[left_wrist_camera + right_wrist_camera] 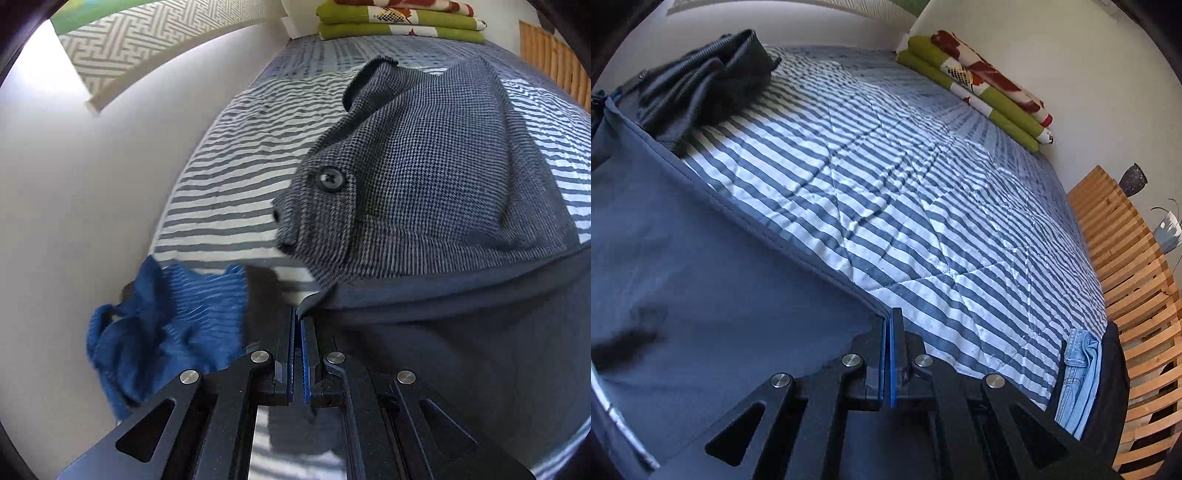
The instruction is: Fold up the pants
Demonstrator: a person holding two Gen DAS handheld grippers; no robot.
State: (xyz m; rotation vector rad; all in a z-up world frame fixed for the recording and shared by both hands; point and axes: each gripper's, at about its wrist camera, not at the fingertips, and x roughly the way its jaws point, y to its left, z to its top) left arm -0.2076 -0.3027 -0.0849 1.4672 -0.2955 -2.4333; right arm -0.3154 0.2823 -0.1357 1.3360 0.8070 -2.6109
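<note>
Both grippers hold a pair of plain navy pants. In the left wrist view the navy pants spread to the right, and my left gripper is shut on a corner of their edge. In the right wrist view the same navy pants hang as a taut sheet on the left, their hemmed edge running diagonally down to my right gripper, which is shut on that edge. The fabric is lifted over the striped bed cover.
A grey houndstooth garment with a black button lies on the bed beyond the left gripper, with a crumpled blue ribbed garment by the wall. A dark garment, folded green blankets, light jeans and wooden slats border the bed.
</note>
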